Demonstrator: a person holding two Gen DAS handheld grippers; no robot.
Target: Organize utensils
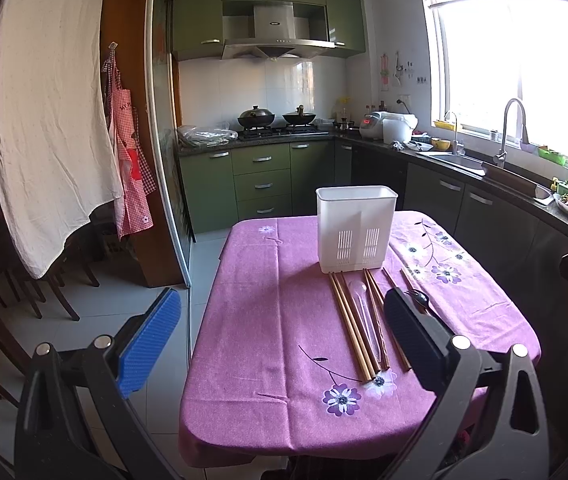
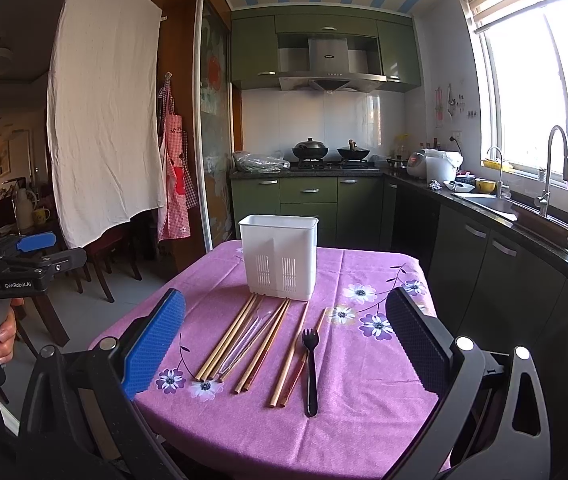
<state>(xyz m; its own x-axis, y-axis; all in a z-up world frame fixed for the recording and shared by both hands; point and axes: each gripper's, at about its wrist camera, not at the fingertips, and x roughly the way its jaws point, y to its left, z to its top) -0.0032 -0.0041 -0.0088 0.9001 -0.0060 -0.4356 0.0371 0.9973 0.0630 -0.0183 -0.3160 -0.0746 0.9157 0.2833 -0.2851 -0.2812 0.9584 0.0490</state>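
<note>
Chopsticks (image 2: 244, 340) lie in a loose row on the purple tablecloth (image 2: 364, 420), just near of the white holder (image 2: 280, 256). Their long axes run near to far, far tips pointing at the holder's base and fanning slightly apart toward the near edge. A clear utensil (image 2: 244, 340), probably a plastic spoon though it is hard to make out, lies among the left sticks on the same axis. Right of them a black fork (image 2: 310, 368) lies parallel, tines pointing far, handle near. The holder stands upright at the far middle of the table, its slotted wall facing the cameras.

Left gripper (image 1: 284, 344) hangs above the table's near left edge, jaws spread wide and empty. Right gripper (image 2: 284, 344) hovers over the near edge, jaws likewise spread wide, the utensils lying between its pads in view, untouched.
</note>
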